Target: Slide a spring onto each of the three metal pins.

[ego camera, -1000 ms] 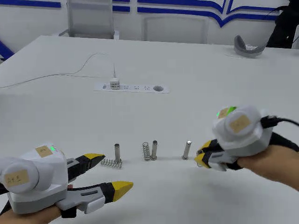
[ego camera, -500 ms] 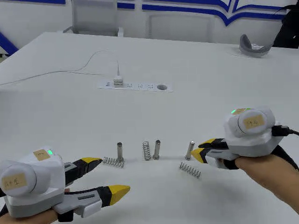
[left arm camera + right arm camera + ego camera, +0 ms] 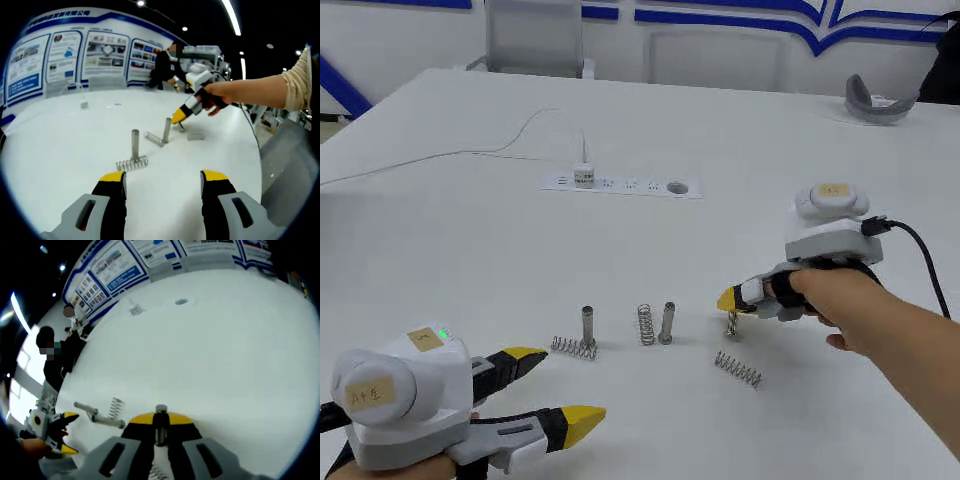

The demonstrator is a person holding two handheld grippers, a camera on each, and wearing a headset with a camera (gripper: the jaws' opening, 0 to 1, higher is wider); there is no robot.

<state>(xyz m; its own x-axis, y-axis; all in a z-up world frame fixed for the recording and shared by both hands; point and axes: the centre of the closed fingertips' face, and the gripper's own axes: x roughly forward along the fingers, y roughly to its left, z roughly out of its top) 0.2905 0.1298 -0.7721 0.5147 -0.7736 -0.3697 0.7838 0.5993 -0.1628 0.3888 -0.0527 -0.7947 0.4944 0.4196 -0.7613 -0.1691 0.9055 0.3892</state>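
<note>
Right gripper jaws pinch an upright metal pin – seemingly near its top. Left gripper jaws spread – a spring lies just ahead.

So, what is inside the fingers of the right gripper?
The right gripper is shut on one pin. One end of the pin shows past the yellow tips. The fingers cover its sides, and its other end is hidden below them.

White-housed left claw and right claw: yellow-tipped, tan-labelled, black cable.
</note>
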